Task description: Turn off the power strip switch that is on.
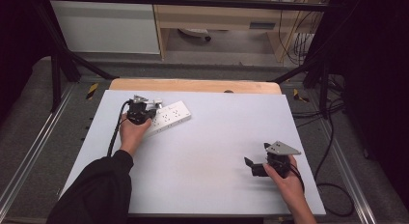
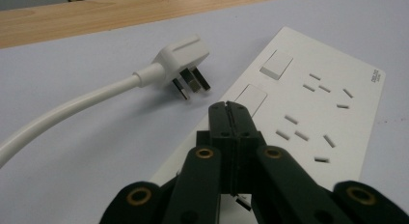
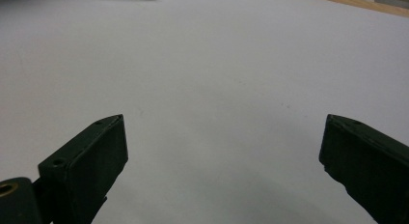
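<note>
A white power strip point(image 1: 170, 117) lies at the back left of the pale table; in the left gripper view the strip point(image 2: 308, 103) shows two rocker switches and several socket holes. A white plug point(image 2: 185, 60) on a thick white cable point(image 2: 72, 110) rests on the table just left of the strip, pins facing it. My left gripper point(image 2: 227, 105) is shut with nothing between its jaws, its tip over the strip near the closer switch point(image 2: 252, 98). My right gripper point(image 1: 252, 164) sits at the front right, open, its jaws wide apart above bare table.
The pale mat point(image 1: 207, 151) covers a wooden table whose far edge point(image 1: 193, 85) shows behind it. Black frame posts stand at both sides. Cables lie on the floor at the right point(image 1: 333, 185). A wooden desk point(image 1: 217, 21) stands beyond the table.
</note>
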